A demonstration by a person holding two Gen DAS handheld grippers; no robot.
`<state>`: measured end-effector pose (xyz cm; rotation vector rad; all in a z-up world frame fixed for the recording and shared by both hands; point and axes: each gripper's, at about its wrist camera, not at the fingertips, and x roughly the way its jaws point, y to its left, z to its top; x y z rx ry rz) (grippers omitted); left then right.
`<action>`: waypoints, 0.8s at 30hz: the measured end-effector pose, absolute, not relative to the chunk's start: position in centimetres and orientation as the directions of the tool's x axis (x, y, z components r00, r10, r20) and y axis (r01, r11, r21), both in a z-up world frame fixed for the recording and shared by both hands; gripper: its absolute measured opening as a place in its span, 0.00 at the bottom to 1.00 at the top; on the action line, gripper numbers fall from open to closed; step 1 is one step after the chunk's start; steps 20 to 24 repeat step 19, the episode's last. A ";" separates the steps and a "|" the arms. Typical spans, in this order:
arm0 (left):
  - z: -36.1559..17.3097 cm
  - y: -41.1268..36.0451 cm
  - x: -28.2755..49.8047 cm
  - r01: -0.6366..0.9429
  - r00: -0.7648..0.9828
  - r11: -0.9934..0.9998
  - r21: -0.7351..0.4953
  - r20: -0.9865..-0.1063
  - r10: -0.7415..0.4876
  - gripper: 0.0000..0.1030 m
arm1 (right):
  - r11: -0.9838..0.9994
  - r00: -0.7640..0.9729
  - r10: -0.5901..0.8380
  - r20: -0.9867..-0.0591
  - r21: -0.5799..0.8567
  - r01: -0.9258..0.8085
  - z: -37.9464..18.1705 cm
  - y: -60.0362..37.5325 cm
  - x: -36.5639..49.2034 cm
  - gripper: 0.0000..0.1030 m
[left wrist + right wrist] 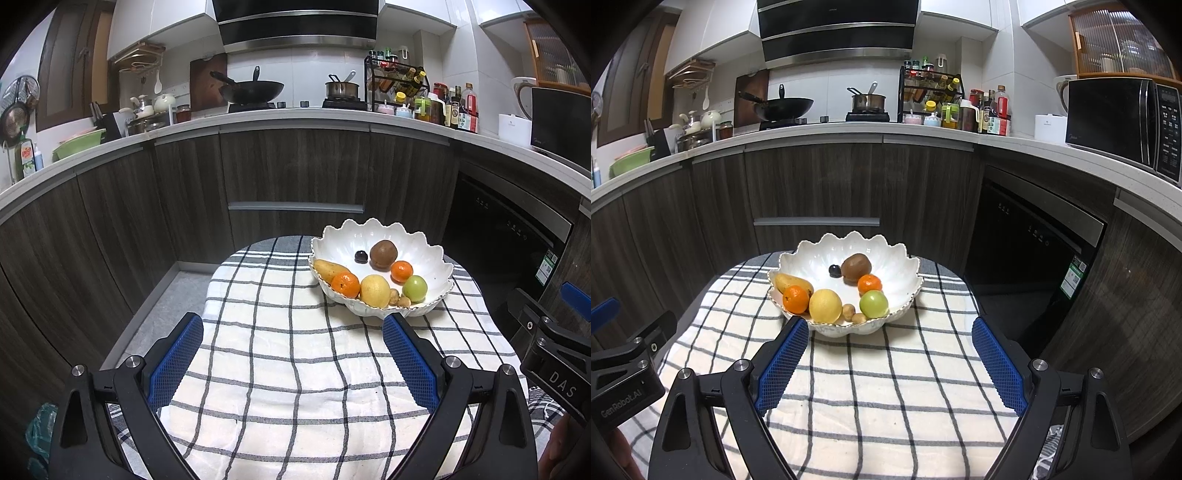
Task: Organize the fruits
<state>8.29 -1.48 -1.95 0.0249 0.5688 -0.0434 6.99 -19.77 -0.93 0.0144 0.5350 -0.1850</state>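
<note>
All the fruit sits in a white scalloped bowl (846,258) on the checked cloth (886,387) that covers the counter, in the centre of the right wrist view and right of centre in the left wrist view. Inside it lie a kiwi (856,267), a dark plum (834,270), 2 mandarins (796,299), a lemon (825,305), a green apple (874,304), a mango (790,282) against the left rim, and 2 small brown longans (849,310) at the front edge. The left tongs (291,354) and the right tongs (890,354) both hang above the cloth with their blue pads wide apart and nothing between them; no fruit shows outside the bowl, so the sorting looks close to finished. If any piece needs shifting, the right tongs are better placed, since the bowl lies straight ahead of them. Come down from above the near rim, straddle 1 fruit at its widest part, and close gently: the round fruit will likely roll, and the longans are small enough to slip. Keep the pads off the thin scalloped rim so the bowl does not tip.
</note>
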 end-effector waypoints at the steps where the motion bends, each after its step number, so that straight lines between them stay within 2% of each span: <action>1: -2.0 -1.5 8.3 0.048 0.842 0.999 0.012 -0.539 -0.034 0.96 | 0.983 0.844 -0.172 -0.509 -0.034 0.179 -0.9 -19.8 7.0 0.88; 24: -2.5 -1.5 8.6 0.058 0.821 0.998 -0.018 -0.568 -0.058 0.96 | 0.983 0.843 -0.172 -0.510 -0.035 0.180 -0.9 -19.8 7.0 0.88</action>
